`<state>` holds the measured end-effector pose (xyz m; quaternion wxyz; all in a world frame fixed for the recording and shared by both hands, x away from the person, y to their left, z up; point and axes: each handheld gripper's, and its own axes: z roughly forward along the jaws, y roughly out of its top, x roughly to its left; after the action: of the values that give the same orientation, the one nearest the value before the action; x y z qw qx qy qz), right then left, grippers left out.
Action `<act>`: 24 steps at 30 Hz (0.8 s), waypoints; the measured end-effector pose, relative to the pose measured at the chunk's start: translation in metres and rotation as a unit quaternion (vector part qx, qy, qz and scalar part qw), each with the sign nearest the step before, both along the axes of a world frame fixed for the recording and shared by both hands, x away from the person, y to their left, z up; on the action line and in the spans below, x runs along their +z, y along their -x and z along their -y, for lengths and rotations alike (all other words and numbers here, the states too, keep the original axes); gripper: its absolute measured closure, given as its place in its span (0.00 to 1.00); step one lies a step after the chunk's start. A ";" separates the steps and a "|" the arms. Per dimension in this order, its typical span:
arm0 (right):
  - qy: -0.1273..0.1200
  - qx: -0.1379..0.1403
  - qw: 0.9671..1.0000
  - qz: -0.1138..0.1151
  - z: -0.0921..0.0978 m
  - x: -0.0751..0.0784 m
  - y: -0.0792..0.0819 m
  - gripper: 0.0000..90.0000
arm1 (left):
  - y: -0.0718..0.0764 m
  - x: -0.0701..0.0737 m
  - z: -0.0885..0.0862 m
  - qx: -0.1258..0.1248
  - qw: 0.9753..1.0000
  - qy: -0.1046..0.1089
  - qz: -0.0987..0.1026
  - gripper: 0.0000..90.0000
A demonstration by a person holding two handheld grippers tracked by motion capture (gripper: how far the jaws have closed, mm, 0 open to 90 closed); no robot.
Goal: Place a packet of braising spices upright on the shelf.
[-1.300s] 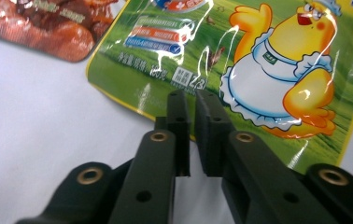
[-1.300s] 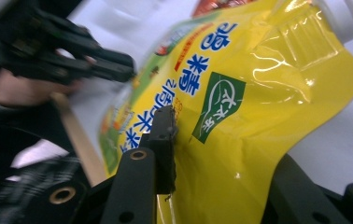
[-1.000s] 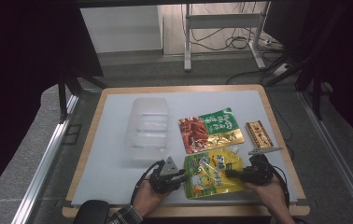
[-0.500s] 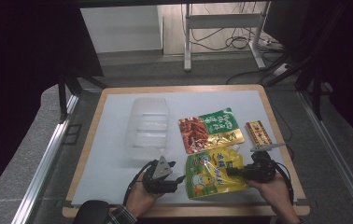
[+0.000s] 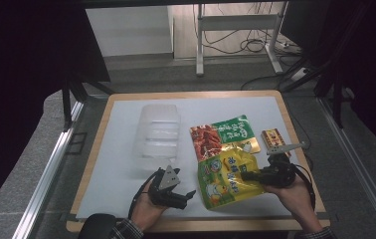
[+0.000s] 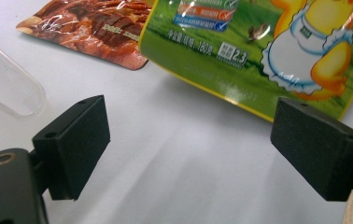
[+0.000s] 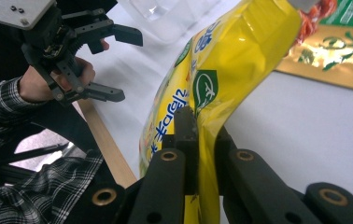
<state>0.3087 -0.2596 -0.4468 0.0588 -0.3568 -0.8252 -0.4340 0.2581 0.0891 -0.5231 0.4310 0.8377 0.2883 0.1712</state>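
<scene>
A yellow snack bag (image 5: 224, 175) lies at the table's front right, its right edge raised. My right gripper (image 5: 249, 175) is shut on that edge; in the right gripper view the jaws pinch the yellow bag (image 7: 230, 60) at my right gripper (image 7: 198, 128). My left gripper (image 5: 190, 195) hovers open just left of the bag and points at it. In the left gripper view, my left gripper (image 6: 198, 142) has nothing between its wide-apart pads (image 6: 74, 144), and the yellow bag (image 6: 258, 46) lies ahead. The right gripper view also shows the left gripper (image 7: 128, 65) open.
A red and green snack bag (image 5: 223, 133) lies just behind the yellow one, and a small brown packet (image 5: 274, 137) to its right. A clear plastic container (image 5: 158, 132) stands mid-table. Bare white mat (image 5: 111, 164) lies at the left. The wooden front edge (image 5: 201, 225) is close.
The right gripper has risen slightly with the bag's right edge in it. The left hand has shifted a little near the bag's left side and stays open.
</scene>
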 end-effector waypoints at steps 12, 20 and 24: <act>0.019 0.013 0.999 0.032 -0.007 0.029 -0.005 0.99 | -0.001 0.002 -0.007 0.003 1.000 -0.008 0.013 0.08; 0.029 0.019 0.998 0.049 -0.013 0.040 -0.010 0.99 | -0.002 0.002 -0.010 0.002 1.000 -0.009 0.010 0.08; 0.030 0.021 0.998 0.056 -0.014 0.044 -0.012 0.99 | -0.003 0.001 -0.010 0.001 1.000 -0.013 0.010 0.08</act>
<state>0.3207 -0.2459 -0.4024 0.0110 -0.3163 -0.8473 -0.4266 0.2608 0.0992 -0.5225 0.4231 0.8410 0.2829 0.1836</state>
